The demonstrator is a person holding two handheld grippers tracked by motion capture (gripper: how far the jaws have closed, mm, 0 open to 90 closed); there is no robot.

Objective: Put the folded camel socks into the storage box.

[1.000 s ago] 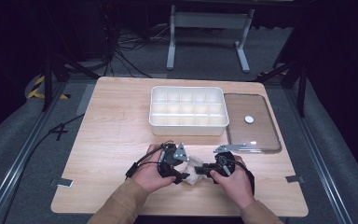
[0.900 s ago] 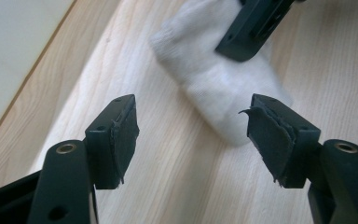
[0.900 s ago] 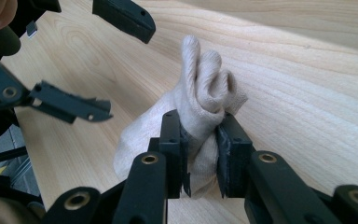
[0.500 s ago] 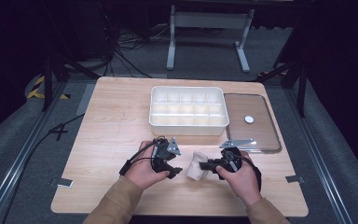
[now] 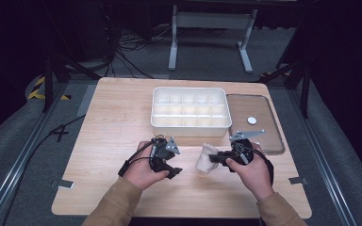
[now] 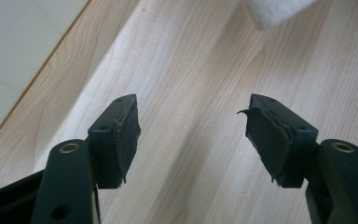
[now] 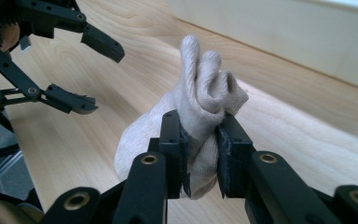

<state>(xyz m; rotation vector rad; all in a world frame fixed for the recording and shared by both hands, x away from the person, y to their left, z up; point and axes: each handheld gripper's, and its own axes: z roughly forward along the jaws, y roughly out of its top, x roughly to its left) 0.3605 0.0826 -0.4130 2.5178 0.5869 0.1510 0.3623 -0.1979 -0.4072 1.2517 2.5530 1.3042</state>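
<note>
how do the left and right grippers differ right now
The left gripper has its jaws spread wide with only bare table between them; the right gripper is clamped on a bunched beige sock. In the high view the left gripper holds nothing beside the sock, while the right gripper carries it in front of the white divided tray. Both are black two-jaw tools, each held in a hand.

— What carries everything here?
— A light wooden table (image 5: 118, 117).
— And what lies directly on it?
— A white compartment tray (image 5: 191, 126) near the far edge, with a clear lid (image 5: 264, 134) flat just beside it on the right.
</note>
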